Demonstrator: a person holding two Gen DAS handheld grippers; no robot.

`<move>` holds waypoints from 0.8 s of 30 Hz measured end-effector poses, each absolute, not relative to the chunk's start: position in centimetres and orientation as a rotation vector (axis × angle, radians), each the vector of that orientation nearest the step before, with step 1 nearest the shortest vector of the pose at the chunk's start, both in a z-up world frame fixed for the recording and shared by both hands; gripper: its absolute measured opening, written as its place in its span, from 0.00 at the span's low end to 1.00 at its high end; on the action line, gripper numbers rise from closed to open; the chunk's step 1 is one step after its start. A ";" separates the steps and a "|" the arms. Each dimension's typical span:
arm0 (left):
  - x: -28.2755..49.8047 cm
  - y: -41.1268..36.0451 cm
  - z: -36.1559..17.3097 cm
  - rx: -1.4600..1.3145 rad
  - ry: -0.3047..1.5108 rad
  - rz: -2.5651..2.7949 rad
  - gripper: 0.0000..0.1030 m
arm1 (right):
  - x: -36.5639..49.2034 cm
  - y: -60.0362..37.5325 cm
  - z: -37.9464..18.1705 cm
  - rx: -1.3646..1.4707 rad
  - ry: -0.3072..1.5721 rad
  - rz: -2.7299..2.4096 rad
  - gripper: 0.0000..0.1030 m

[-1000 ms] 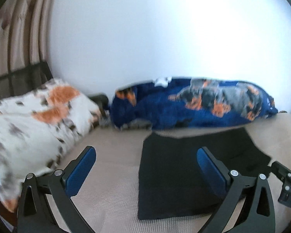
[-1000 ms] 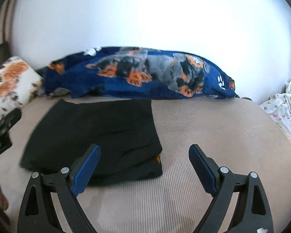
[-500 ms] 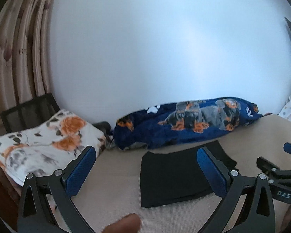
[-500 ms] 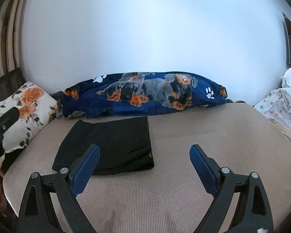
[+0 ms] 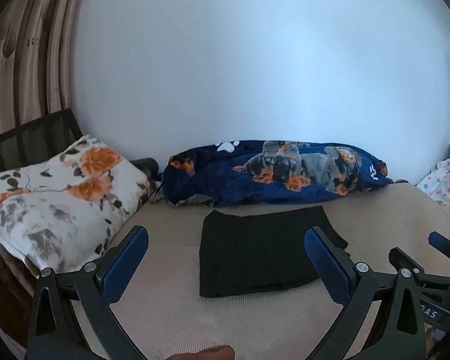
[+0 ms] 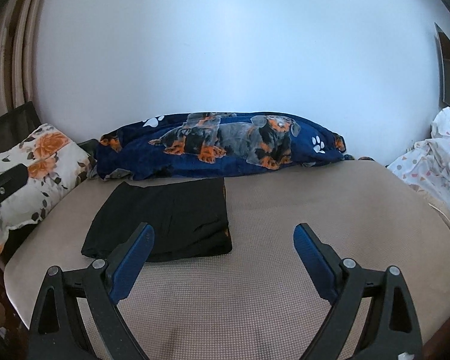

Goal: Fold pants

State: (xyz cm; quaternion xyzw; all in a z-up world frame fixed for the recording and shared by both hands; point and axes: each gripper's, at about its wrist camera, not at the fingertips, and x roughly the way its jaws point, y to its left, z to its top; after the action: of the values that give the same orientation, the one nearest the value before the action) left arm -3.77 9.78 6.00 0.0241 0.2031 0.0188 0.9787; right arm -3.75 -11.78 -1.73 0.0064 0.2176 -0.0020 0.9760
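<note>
A home bedroom: a bed (image 6: 255,285) with a floral pillow (image 5: 60,198), dog-print blanket (image 6: 225,147) and curtains (image 5: 30,60).

A plain white wall (image 6: 225,60) fills the back of the room, lit softly and evenly. Below it lies a bed with a beige woven cover (image 6: 285,240). Along the wall rests a navy blanket (image 6: 219,147) printed with dogs and paw marks — bunched into a long roll. A floral pillow (image 5: 60,198) sits at the left, a black mesh chair back (image 5: 33,144) behind it. Striped beige curtains (image 5: 30,60) hang at far left — a white dotted sheet (image 6: 435,165) is heaped at right.
</note>
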 end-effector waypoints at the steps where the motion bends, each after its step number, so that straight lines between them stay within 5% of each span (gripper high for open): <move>1: -3.7 9.9 5.8 0.047 0.414 0.044 1.00 | -3.7 -11.6 -1.7 0.008 0.439 0.000 0.90; 24: 0.8 11.5 0.9 0.036 0.548 0.081 1.00 | -1.8 -10.3 -3.9 -0.025 0.504 0.023 0.90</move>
State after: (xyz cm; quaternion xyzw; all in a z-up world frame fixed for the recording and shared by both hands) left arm 0.78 11.48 0.93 0.0175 0.2707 0.0400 0.9617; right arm -1.83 -10.31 -3.89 -0.0123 0.2493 0.0115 0.9683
